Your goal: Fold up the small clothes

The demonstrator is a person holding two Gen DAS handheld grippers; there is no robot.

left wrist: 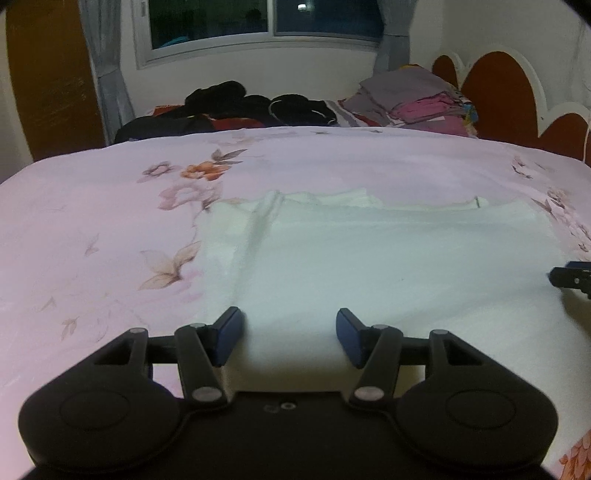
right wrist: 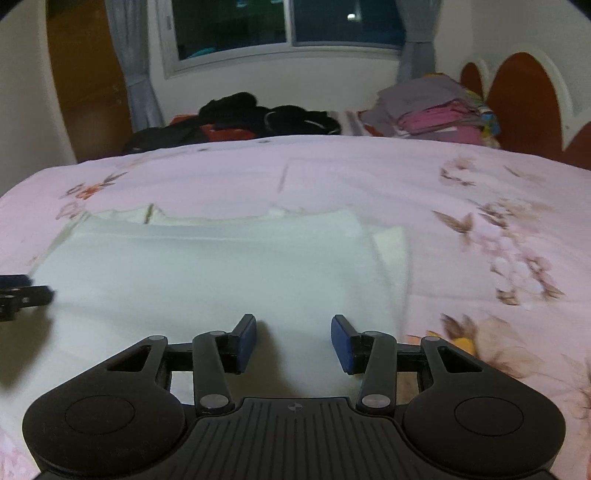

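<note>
A white garment (left wrist: 388,266) lies flat on the pink floral bedspread (left wrist: 92,236), with its side parts folded inward. My left gripper (left wrist: 290,338) is open and empty over the garment's near left part. The garment also shows in the right wrist view (right wrist: 207,269). My right gripper (right wrist: 293,341) is open and empty over its near right part. The right gripper's tip shows at the right edge of the left wrist view (left wrist: 572,277). The left gripper's tip shows at the left edge of the right wrist view (right wrist: 22,295).
A heap of black clothes (left wrist: 240,107) lies at the far side of the bed. A stack of folded grey and pink clothes (left wrist: 417,99) sits at the far right by the red headboard (left wrist: 498,92). A window (left wrist: 258,22) is behind.
</note>
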